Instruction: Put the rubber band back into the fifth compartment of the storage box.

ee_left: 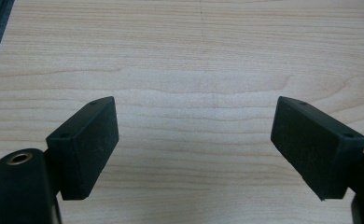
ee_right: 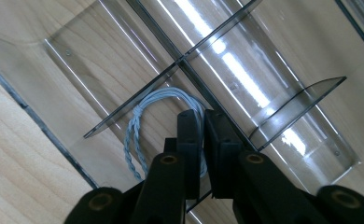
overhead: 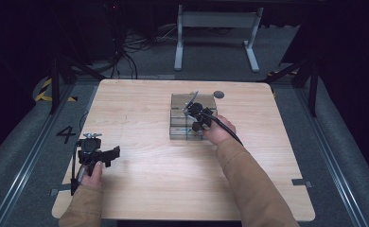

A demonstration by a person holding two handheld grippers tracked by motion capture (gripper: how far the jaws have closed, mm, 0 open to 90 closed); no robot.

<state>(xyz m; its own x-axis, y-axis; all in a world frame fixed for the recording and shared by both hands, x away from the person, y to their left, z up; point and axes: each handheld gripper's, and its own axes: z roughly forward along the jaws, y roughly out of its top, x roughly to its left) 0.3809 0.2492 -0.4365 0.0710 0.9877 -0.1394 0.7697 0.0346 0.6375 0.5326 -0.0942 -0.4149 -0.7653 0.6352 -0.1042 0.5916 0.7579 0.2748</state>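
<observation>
A clear smoky acrylic organizer tray (overhead: 179, 124) with divider walls stands right of the table's middle. My right gripper (overhead: 195, 113) hangs over it, pointing down into a compartment. In the right gripper view the jaws (ee_right: 203, 117) are shut on a coiled, twisted pale blue-grey cable (ee_right: 137, 127). The cable's loop rests against a divider wall (ee_right: 138, 100) on the tray floor. My left gripper (overhead: 108, 155) sits low over the table near the left edge. It (ee_left: 194, 140) is open wide, with bare wood between its pads.
A small dark round disc (overhead: 219, 94) lies on the table just behind the tray. The light wooden table (overhead: 140, 109) has rails along both sides on the floor. A white desk frame (overhead: 215, 33) stands beyond the far edge.
</observation>
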